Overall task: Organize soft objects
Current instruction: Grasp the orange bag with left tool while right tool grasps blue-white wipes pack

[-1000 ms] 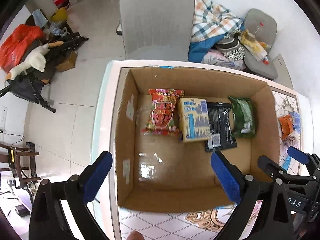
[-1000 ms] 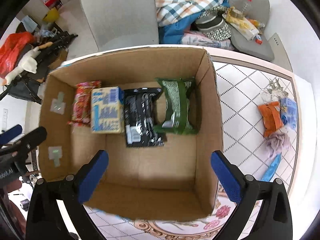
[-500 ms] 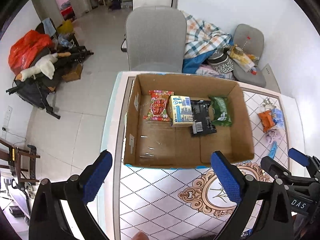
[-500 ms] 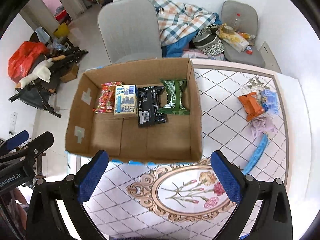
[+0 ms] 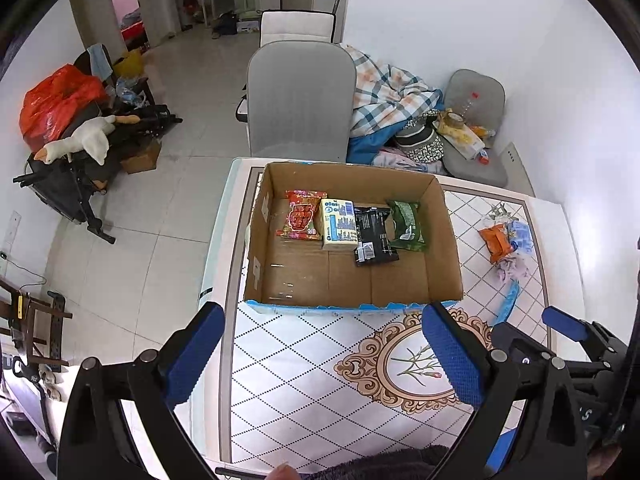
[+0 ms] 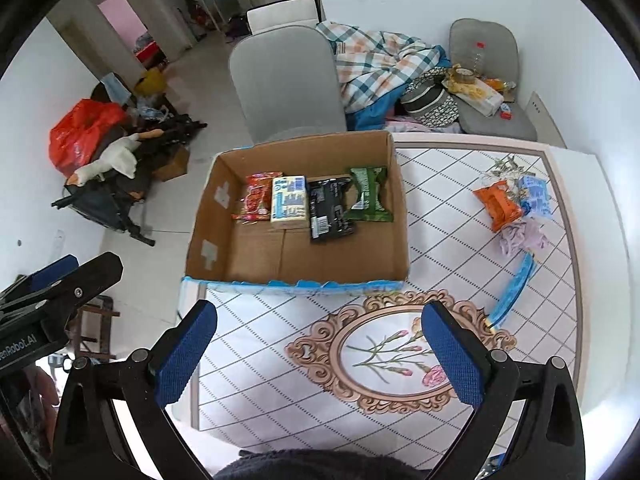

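orange pack (image 6: 497, 202): light, crinkly, likely slippery; pinch across its middle
box (image 6: 400, 216): four packs inside
left tongs (image 5: 322, 354): wide apart, empty; right tongs (image 6: 318, 354): same

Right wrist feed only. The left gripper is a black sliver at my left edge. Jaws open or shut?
Observer: Open. The left gripper has its blue pads wide apart with nothing between them.
Operator: Where is it relative to the box?
Observer: Short of the brown cardboard box. Its left pad is over the left edge of the white diamond-patterned table, and its right pad is over the ornate medallion print.
Operator: The box's right inner wall is edge-on for me.
Observer: The right inner wall is bare cardboard.
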Tool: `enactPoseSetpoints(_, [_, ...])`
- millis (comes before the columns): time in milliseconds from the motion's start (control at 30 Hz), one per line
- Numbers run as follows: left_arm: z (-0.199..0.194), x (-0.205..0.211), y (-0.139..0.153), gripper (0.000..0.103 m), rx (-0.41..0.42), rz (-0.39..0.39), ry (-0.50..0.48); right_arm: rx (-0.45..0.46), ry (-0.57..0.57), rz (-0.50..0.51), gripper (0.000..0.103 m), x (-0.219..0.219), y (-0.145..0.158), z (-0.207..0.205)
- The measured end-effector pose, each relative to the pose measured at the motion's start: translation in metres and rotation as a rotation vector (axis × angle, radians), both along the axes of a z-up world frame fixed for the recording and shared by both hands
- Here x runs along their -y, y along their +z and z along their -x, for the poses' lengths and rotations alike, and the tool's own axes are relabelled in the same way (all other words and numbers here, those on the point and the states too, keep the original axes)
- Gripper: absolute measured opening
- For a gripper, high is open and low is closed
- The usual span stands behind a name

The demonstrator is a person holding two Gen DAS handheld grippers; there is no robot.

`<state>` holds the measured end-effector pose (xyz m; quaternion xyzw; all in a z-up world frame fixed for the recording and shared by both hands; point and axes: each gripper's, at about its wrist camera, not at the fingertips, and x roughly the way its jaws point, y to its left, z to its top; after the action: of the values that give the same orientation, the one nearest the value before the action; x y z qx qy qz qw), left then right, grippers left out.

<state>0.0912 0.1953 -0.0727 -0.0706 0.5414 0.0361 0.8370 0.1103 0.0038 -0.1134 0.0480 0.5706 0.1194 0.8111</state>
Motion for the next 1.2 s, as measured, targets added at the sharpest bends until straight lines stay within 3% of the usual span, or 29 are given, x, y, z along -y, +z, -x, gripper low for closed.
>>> enactPoseSetpoints(133, [-0.009,0.019,0.0,0.101,0.006,-0.06,-0.027,-0.023,-0.055,-0.041,0.103,0.025,-0.006,-0.007])
enactPoseSetpoints(267, [-0.033,0.063,-0.009,0.101,0.002,-0.083,-0.124,-0.054,-0.155,-0.053,0.103,0.075,-0.016,-0.019])
enactPoseSetpoints(333, [-0.053,0.091,-0.02,0.101,-0.021,-0.058,-0.174,-0.067,-0.224,-0.043,0.103,0.113,-0.023,-0.027])
enactPoseSetpoints(600, [-0.149,0.223,-0.077,0.101,-0.159,0.193,-0.326,-0.109,-0.414,0.036,0.103,0.262,-0.048,-0.069])
enactPoseSetpoints(700, [-0.185,0.268,-0.107,0.099,-0.225,0.232,-0.338,-0.123,-0.436,0.047,0.103,0.31,-0.061,-0.096])
enactPoseSetpoints(800, [-0.219,0.311,-0.145,0.091,-0.284,0.211,-0.338,-0.151,-0.441,0.025,0.103,0.352,-0.081,-0.129])
enactPoseSetpoints(900, [-0.249,0.341,-0.188,0.085,-0.355,0.194,-0.315,-0.192,-0.435,0.019,0.103,0.386,-0.113,-0.17])
enactPoseSetpoints(1033, [-0.284,0.371,-0.255,0.082,-0.464,0.244,-0.27,-0.254,-0.409,-0.001,0.103,0.411,-0.162,-0.22])
enactPoseSetpoints(1067, [-0.289,0.378,-0.272,0.075,-0.496,0.242,-0.255,-0.276,-0.402,-0.011,0.103,0.415,-0.177,-0.232])
enactPoseSetpoints(1200, [-0.297,0.393,-0.318,0.059,-0.576,0.21,-0.22,-0.349,-0.378,-0.008,0.085,0.422,-0.226,-0.268])
